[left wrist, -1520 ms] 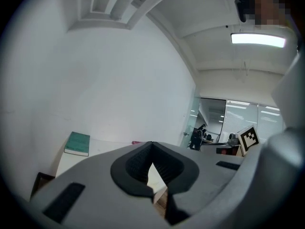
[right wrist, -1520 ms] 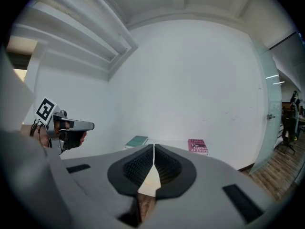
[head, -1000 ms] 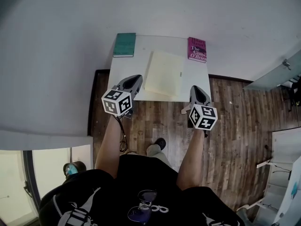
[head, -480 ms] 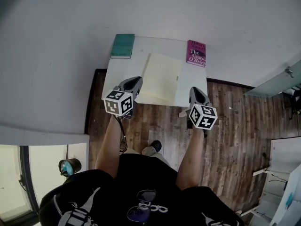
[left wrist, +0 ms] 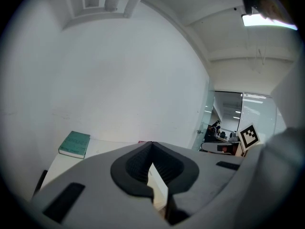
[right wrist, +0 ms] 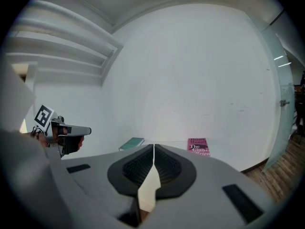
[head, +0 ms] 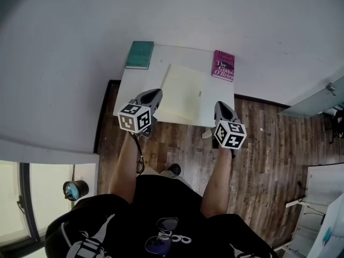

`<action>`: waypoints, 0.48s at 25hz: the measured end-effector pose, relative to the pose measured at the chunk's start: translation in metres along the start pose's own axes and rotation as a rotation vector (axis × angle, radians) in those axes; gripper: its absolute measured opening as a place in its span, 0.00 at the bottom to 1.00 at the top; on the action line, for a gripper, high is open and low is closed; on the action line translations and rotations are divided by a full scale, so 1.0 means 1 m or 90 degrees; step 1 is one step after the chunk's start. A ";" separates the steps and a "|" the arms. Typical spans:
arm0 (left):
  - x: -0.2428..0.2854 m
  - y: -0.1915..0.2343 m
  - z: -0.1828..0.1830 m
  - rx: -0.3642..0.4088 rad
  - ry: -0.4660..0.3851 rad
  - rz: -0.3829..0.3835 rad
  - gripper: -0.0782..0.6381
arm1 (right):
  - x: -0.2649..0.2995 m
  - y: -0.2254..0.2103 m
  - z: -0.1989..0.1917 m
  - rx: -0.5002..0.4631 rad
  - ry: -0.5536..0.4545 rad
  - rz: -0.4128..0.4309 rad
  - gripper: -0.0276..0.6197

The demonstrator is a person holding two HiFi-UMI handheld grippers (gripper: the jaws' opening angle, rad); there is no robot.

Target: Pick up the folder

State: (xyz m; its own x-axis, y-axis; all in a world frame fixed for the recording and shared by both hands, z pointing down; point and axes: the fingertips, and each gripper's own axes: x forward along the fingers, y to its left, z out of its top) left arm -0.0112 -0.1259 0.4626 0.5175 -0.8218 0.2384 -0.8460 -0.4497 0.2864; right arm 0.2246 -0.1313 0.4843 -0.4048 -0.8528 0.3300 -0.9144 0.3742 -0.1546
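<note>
- Your left gripper (head: 155, 94) and right gripper (head: 220, 105) are both clenched on nothing, at the table's (head: 180, 55) near edge.
- The folder (head: 185, 93) lies flat mid-table, nearer than the green book (head: 140, 55) and pink book (head: 223, 65) at the table's far corners.

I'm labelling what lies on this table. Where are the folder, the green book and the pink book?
folder (head: 183, 93), head view, middle of its cream cover.
green book (head: 140, 55), head view, centre of its front cover.
pink book (head: 223, 65), head view, centre of its cover, on the title print.
</note>
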 end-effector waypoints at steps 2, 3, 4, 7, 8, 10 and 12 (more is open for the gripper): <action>0.003 -0.002 0.001 -0.003 -0.004 0.000 0.14 | 0.001 -0.003 0.002 -0.003 0.001 0.003 0.08; 0.004 -0.003 0.002 -0.003 -0.005 0.001 0.14 | 0.001 -0.005 0.003 -0.003 0.001 0.004 0.08; 0.005 -0.004 0.001 -0.003 -0.006 0.001 0.14 | 0.001 -0.006 0.004 -0.003 0.001 0.006 0.08; 0.006 -0.005 -0.003 -0.008 -0.003 0.005 0.14 | 0.003 -0.005 0.004 0.000 0.002 0.015 0.08; 0.005 -0.005 -0.005 -0.009 -0.002 0.007 0.14 | 0.003 -0.003 0.003 0.000 0.003 0.019 0.08; 0.004 -0.005 -0.009 -0.011 0.002 0.011 0.14 | 0.004 -0.001 0.001 -0.004 0.009 0.027 0.08; 0.003 -0.005 -0.011 -0.014 0.002 0.014 0.14 | 0.005 0.001 -0.003 -0.005 0.014 0.031 0.08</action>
State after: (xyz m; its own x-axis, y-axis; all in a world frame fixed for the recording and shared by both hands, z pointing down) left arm -0.0040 -0.1217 0.4717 0.4997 -0.8301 0.2473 -0.8540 -0.4244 0.3009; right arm 0.2215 -0.1337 0.4881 -0.4493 -0.8253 0.3421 -0.8933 0.4182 -0.1644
